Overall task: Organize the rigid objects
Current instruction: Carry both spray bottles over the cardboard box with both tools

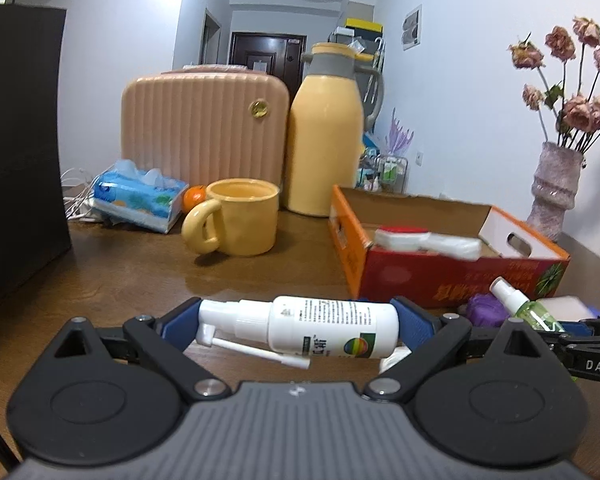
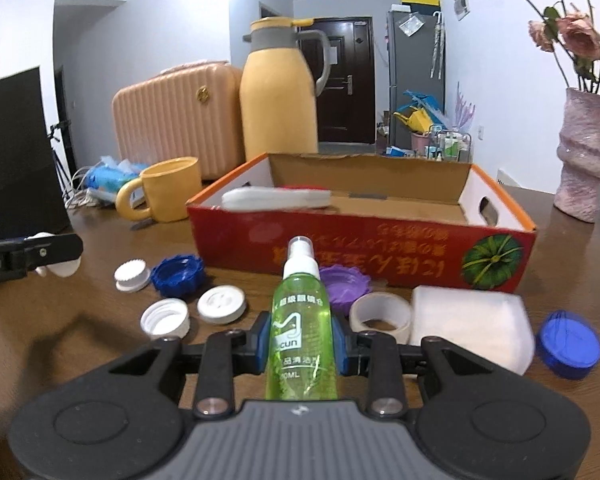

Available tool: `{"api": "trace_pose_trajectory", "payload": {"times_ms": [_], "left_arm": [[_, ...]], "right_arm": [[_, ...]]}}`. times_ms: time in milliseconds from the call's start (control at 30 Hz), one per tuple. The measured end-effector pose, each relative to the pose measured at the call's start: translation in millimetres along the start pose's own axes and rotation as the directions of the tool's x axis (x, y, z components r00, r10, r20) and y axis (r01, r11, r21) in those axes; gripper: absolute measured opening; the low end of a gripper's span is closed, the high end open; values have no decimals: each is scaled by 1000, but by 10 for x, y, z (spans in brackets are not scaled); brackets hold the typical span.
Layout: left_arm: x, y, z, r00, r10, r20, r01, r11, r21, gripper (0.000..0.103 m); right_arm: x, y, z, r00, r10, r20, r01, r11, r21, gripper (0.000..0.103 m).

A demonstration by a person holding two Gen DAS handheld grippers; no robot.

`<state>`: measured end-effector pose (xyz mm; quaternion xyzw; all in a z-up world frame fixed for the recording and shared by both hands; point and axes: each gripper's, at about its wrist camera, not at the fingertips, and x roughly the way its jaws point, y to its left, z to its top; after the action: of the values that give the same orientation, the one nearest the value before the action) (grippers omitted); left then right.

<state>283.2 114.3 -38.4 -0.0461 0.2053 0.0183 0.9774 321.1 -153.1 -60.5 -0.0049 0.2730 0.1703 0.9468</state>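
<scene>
My left gripper [image 1: 299,326] is shut on a white nasal spray bottle [image 1: 324,326], held crosswise end to end just above the table. My right gripper [image 2: 302,340] is shut on a green spray bottle [image 2: 302,332] that points forward; it also shows in the left wrist view [image 1: 528,306]. The red and orange cardboard box [image 2: 500,256] stands open just ahead, with a white and red packet [image 2: 276,197] inside. Several loose caps lie before it: white caps [image 2: 222,304], a blue cap [image 2: 178,276], a purple cap [image 2: 346,284], another blue cap [image 2: 570,344].
A tape roll [image 2: 380,316] and a white pad [image 2: 472,328] lie right of the green bottle. A yellow mug [image 1: 236,216], yellow thermos [image 1: 326,132], pink case [image 1: 204,128], tissue pack [image 1: 138,196] and orange [image 1: 194,197] stand behind. A vase [image 2: 586,156] is at right, a black box [image 1: 20,152] at left.
</scene>
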Motion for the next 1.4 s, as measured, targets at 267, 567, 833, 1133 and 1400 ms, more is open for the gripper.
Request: {"api": "trace_pose_trajectory", "payload": {"times_ms": [267,567,833,1133,1400], "left_arm": [[-1,-386,315,997,-44,59,45,999,-14,99],[220,-789,623,992,-89,91,94,994,-52,99],[526,-1024,801,993,-75,93,81,995,-52,99],[886,-1240,968,996,-52,71,53,998,-17,99],[1208,-1325,1062,999,-33,16,33,999,-1,99]], "right_arm": [[-121,-176,264,997,-18,74,18,1000,12,30],[-55,-391,580,990,-35,133,29,998,48,30],[205,-563,793,988,-48,147,35,996,86,30],[526,-695,1004,987,-59,151,41,992,117,30],[761,-765,1060,991,-71,110,58,991,117,30]]}}
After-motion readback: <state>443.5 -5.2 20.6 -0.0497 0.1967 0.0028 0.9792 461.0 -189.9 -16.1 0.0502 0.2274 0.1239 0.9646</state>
